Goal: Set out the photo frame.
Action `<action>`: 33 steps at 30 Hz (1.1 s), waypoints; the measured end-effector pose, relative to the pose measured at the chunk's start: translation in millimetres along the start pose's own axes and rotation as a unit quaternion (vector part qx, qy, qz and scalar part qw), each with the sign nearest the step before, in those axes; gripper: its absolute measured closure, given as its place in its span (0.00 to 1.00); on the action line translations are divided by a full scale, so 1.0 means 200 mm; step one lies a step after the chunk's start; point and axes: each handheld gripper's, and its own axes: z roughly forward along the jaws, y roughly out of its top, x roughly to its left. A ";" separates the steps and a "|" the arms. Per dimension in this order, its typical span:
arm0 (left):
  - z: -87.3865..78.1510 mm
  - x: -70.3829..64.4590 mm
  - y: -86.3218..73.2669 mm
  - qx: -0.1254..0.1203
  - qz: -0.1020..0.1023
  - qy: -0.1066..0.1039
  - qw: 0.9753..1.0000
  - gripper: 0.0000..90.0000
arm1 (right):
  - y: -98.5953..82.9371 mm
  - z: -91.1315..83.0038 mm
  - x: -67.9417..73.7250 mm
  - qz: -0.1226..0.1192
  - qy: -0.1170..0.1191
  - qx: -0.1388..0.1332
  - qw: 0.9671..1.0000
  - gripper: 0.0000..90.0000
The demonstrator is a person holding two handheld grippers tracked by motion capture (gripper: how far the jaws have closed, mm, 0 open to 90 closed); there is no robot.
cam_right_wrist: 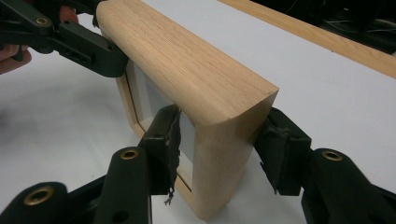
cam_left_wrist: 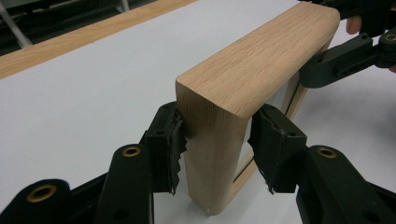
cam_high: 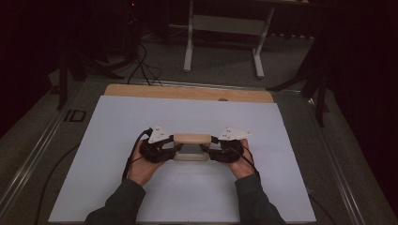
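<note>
A light wooden frame with rounded corners and a pale inner panel stands upright on edge at the middle of the white table top. My left gripper clamps its left end; in the left gripper view the gripper has one pad on each side of the frame wall. My right gripper holds the opposite end; in the right gripper view it is shut on the frame, one pad inside the opening and one outside. Whether the frame rests on the table or hangs just above it is unclear.
The white sheet covers a wooden board whose bare edge runs along the far side. Beyond it are a dark floor, cables and a white stand. A metal rail borders the table on the left.
</note>
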 end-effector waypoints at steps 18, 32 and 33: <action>0.07 0.08 0.03 0.001 -0.011 0.020 1.000 0.59 | 0.07 0.10 -0.06 0.004 -0.018 0.016 1.000 0.54; 0.12 0.13 0.02 -0.015 -0.027 0.017 0.999 0.57 | 0.06 0.14 -0.10 0.036 -0.020 0.006 0.999 0.53; 0.13 0.13 0.01 -0.017 -0.028 0.018 0.999 0.57 | 0.06 0.15 -0.10 0.039 -0.020 0.005 0.999 0.53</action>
